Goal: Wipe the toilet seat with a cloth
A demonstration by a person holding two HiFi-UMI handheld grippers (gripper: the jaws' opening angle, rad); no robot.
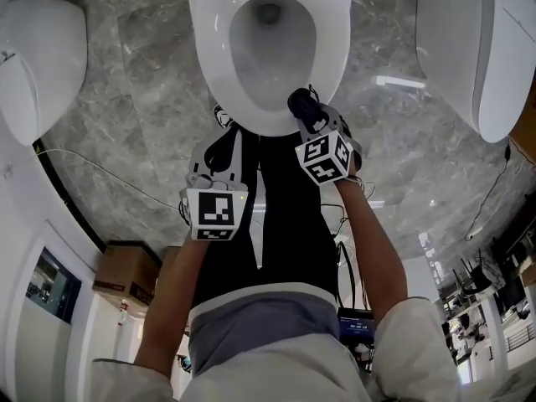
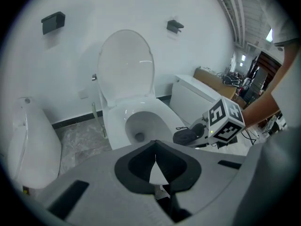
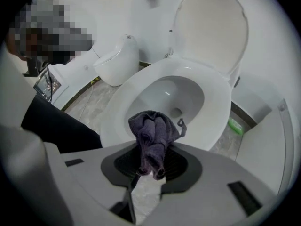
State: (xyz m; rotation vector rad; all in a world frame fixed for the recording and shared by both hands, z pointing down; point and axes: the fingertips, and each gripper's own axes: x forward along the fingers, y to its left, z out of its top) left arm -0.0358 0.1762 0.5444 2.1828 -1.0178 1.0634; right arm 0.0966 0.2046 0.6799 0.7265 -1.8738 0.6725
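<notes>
The white toilet seat (image 1: 335, 48) lies down on the bowl with the lid (image 2: 126, 65) raised against the wall. My right gripper (image 1: 310, 111) hangs over the seat's near right rim, shut on a bunched dark purple-grey cloth (image 3: 153, 140). In the right gripper view the cloth sticks out past the right gripper (image 3: 151, 166) above the front rim of the seat (image 3: 216, 107); whether it touches the seat I cannot tell. My left gripper (image 1: 223, 122) hangs just short of the seat's front edge, shut and empty. Seen from the left gripper (image 2: 155, 161), the cloth (image 2: 186, 135) is at the seat's right.
A second white toilet (image 1: 473, 48) stands to the right and another white fixture (image 1: 38, 61) to the left on the grey marble floor. A cardboard box (image 1: 126, 275) sits at lower left. Cables trail on the floor, and a small green object (image 3: 235, 125) lies beside the bowl.
</notes>
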